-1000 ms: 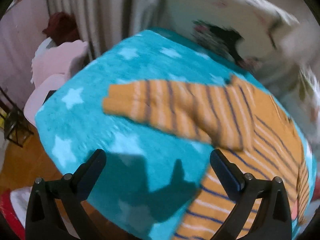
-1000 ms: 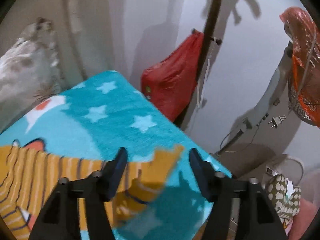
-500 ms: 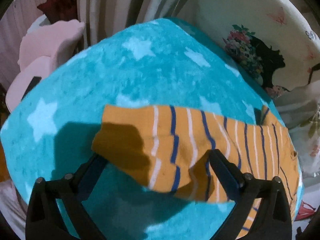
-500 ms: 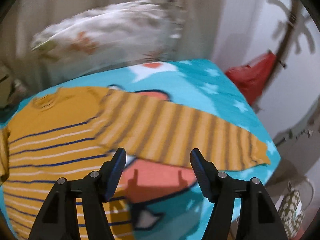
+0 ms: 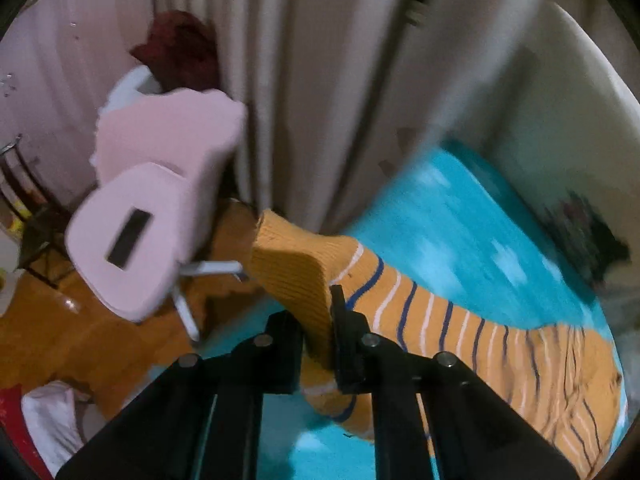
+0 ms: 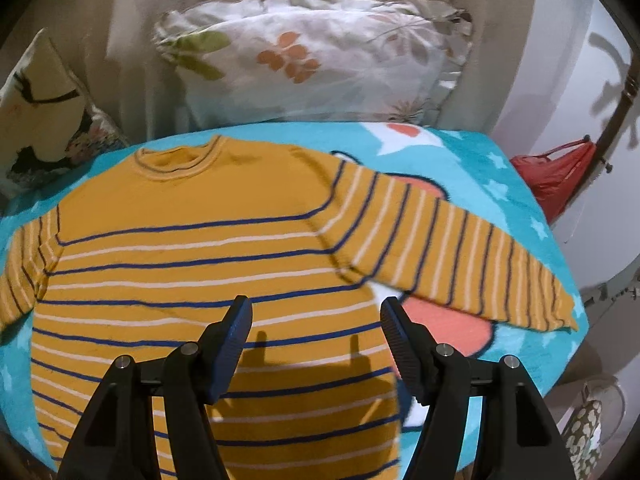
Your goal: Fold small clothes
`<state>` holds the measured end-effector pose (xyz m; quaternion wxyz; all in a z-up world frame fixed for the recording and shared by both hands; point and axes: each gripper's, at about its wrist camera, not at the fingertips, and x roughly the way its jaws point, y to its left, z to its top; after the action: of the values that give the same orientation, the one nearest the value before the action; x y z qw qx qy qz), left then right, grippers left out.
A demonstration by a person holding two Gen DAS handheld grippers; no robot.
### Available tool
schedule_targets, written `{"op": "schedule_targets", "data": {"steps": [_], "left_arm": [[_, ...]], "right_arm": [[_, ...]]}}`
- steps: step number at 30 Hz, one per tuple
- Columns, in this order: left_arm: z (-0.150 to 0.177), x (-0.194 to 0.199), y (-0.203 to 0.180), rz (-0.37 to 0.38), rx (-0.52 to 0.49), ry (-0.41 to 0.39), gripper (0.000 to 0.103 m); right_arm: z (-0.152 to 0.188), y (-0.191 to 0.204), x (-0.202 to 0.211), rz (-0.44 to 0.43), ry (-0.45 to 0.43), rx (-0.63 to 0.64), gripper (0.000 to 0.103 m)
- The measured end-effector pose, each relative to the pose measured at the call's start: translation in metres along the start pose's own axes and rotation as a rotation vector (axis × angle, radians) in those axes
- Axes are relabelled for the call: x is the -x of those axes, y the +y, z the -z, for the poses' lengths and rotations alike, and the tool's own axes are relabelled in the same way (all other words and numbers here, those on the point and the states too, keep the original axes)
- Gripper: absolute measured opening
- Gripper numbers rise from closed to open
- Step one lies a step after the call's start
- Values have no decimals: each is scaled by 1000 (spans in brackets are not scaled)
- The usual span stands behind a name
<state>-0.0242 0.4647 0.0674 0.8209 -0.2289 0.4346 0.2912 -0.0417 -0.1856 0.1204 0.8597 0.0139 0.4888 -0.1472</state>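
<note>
Now, left gripper [image 5: 318, 330]: jaws pinched on the plain cuff [image 5: 292, 276] of the mustard-orange striped knit sweater [image 6: 192, 272] — sleeve raised.
Right gripper [image 6: 316, 344]: jaws wide apart, empty — over the sweater's body.
Sweater: flat on the turquoise star-print fleece blanket [image 6: 516, 208].

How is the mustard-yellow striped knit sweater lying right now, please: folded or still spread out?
Mostly spread. The mustard-yellow striped knit sweater lies flat on the turquoise star blanket; left tongs pinch one cuff, right tongs open.
</note>
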Motion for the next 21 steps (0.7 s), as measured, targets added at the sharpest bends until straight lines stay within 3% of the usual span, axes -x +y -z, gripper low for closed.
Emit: {"op": "schedule_targets", "data": {"steps": [4, 9, 16, 21], "left_arm": [[-21, 1, 9, 11, -10, -19, 11], [-23, 14, -18, 75, -75, -57, 11], [-1, 65, -78, 218, -198, -124, 11], [32, 109, -136, 336, -276, -133, 11]], "right_arm": [[4, 19, -11, -19, 36, 16, 71], [10, 31, -14, -23, 67, 23, 71], [17, 27, -13, -70, 81, 39, 71], [22, 1, -20, -121, 81, 17, 71]]}}
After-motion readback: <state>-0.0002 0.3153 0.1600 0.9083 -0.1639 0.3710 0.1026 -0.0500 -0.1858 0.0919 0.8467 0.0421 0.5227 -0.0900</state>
